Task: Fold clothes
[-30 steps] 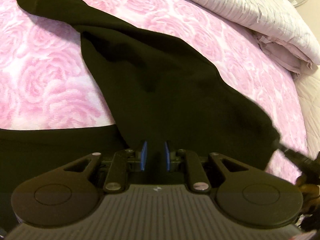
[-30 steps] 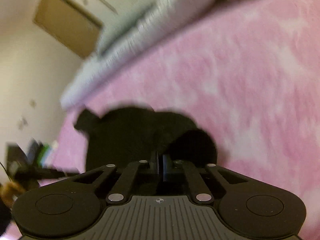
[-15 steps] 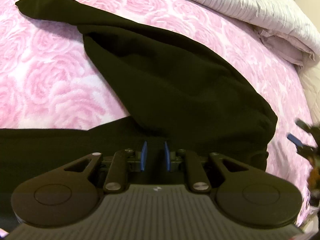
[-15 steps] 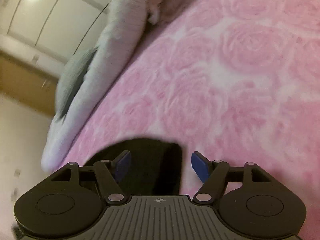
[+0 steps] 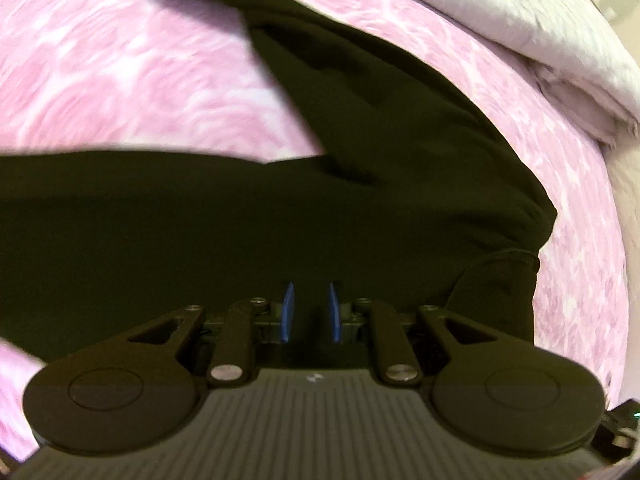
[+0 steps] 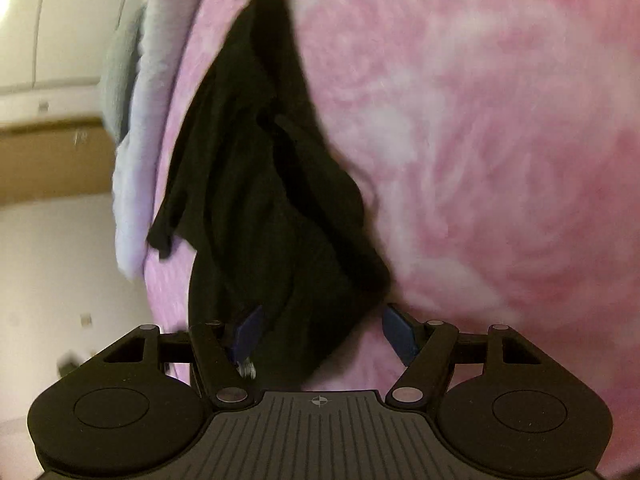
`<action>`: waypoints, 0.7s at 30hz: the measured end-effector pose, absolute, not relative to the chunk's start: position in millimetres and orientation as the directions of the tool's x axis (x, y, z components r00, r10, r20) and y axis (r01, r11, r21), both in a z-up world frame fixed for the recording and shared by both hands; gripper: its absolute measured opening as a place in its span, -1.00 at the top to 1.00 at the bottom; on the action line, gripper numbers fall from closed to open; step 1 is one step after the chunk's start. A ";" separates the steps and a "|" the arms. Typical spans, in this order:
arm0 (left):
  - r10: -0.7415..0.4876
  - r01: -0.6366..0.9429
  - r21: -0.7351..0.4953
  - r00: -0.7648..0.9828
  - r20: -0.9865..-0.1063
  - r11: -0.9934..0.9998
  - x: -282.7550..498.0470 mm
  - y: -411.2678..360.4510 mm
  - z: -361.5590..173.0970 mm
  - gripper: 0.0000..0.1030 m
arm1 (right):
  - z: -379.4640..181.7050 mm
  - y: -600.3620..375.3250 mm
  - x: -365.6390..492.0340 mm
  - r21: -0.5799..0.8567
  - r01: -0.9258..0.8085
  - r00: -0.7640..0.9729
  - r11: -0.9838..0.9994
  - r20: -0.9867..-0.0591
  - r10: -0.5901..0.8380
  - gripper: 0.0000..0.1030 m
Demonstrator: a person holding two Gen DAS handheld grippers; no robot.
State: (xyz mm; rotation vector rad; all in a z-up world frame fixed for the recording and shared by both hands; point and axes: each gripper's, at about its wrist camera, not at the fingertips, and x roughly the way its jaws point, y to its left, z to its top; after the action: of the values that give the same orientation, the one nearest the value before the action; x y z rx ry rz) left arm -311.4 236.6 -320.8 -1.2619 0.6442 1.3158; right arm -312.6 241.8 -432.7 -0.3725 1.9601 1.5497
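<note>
You are working over a bed (image 5: 120,80) covered by a pink sheet with a rose pattern. A pale grey quilted duvet (image 5: 500,12) lies bunched along the far edge of the bed. In the right wrist view, white wardrobe doors (image 6: 60,32) stand above a light brown wooden band (image 6: 48,160), with a plain cream wall (image 6: 60,272) below. Lighting is warm and indoor.

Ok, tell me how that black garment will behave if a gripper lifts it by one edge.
The black garment is probably floppy: it lies in soft folds and creases on the pink bedspread. It would likely drape and trail rather than hold shape. It looks thin, so probably light.
</note>
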 end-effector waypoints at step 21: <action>0.436 -0.510 -0.283 -0.209 -0.875 -0.812 -695.1 81.6 -336.7 0.48 | -404.6 232.1 -326.8 0.640 -0.639 -0.473 0.427 -0.764 0.439 -0.28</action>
State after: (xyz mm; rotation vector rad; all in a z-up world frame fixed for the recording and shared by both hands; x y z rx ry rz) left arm -695.1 81.6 -336.7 -1.4573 0.0895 2.0572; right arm -326.8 232.1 -404.6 -0.1788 1.6256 1.2780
